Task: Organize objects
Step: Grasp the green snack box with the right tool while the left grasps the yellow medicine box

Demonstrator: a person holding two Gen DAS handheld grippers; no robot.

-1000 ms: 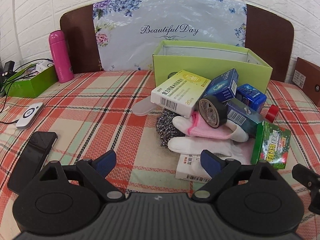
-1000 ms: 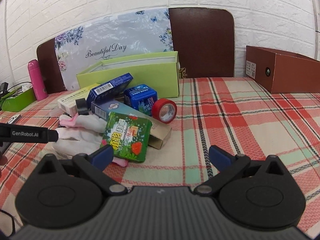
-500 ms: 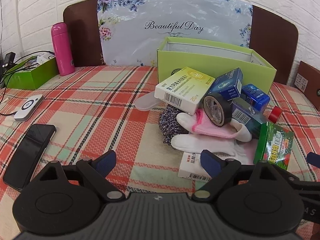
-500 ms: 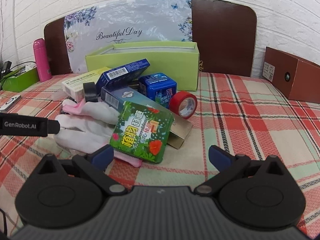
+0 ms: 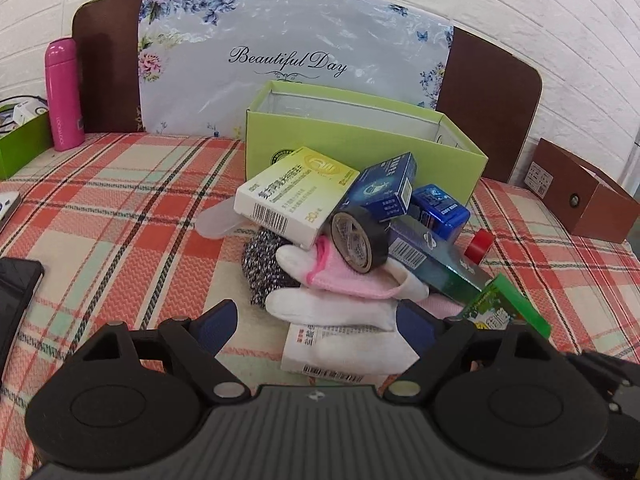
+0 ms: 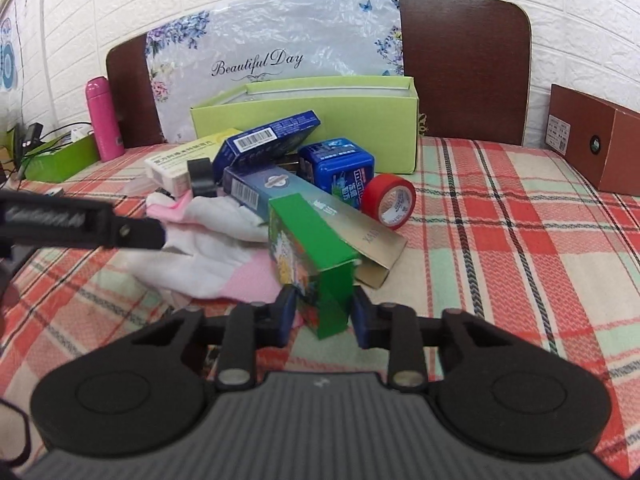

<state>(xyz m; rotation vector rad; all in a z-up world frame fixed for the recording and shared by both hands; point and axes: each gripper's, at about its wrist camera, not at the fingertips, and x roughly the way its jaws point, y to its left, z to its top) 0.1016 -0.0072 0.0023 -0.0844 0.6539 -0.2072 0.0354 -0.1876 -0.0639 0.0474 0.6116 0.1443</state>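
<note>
A pile of objects lies in front of an open green box [image 5: 360, 148] [image 6: 352, 120]: a yellow-white medicine box [image 5: 296, 196], black tape roll [image 5: 358, 238], blue boxes [image 5: 384, 190], white and pink gloves [image 5: 344, 300], a red tape roll [image 6: 390, 200]. My right gripper [image 6: 324, 314] is shut on a green carton [image 6: 316, 256], tilted up at the pile's near edge; the carton also shows in the left wrist view [image 5: 504, 308]. My left gripper [image 5: 316, 324] is open, its fingers either side of the gloves and a white box [image 5: 320, 356].
A pink bottle [image 5: 64, 92] and a green tray [image 5: 20, 144] stand at the back left. A black phone [image 5: 16, 292] lies at the left. A brown box [image 6: 592, 140] stands at the right. The floral board [image 5: 296, 60] leans behind the green box.
My right gripper moved in and closed on the green carton, tipping it up. My left gripper moved forward and right toward the gloves, still open.
</note>
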